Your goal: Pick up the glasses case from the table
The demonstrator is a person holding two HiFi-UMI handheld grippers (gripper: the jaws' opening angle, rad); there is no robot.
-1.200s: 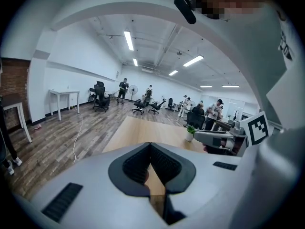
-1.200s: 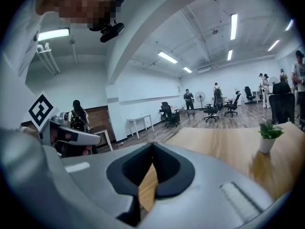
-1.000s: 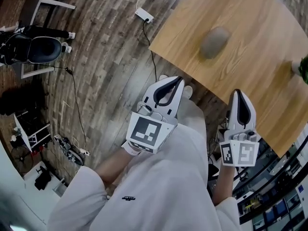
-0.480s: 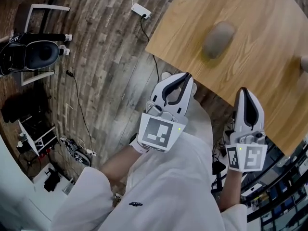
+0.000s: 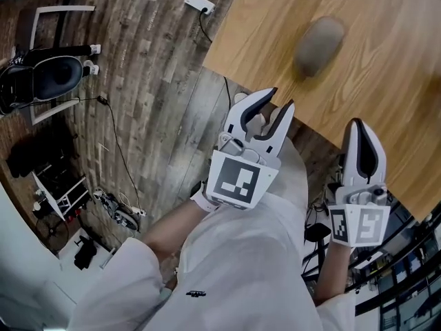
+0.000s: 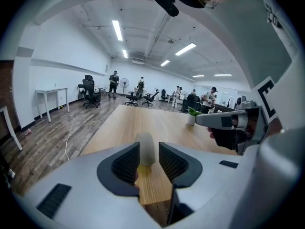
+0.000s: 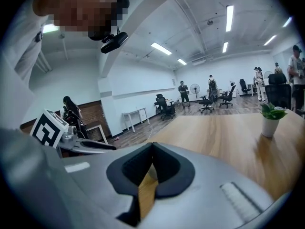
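The glasses case [image 5: 319,45] is a grey oval pouch lying on the wooden table [image 5: 386,67]. My left gripper [image 5: 281,101] hovers just off the table's near edge, short of the case, and its jaws are opening with nothing between them. In the left gripper view the case [image 6: 145,146] shows through the gap of the left gripper [image 6: 148,157], farther along the tabletop. My right gripper [image 5: 360,123] is shut and empty by the table's near edge, to the right of the case. In its own view the right gripper [image 7: 152,146] has both pads meeting.
A small potted plant [image 7: 270,114] stands on the table to the right. On the wooden floor to the left are an office chair [image 5: 48,74], a power strip [image 5: 200,4] with cables and a small shelf [image 5: 58,192]. People and chairs are at the far end of the room.
The left gripper's jaws have gone from shut to parted. Both grippers have sunk and edged toward the table's near edge.
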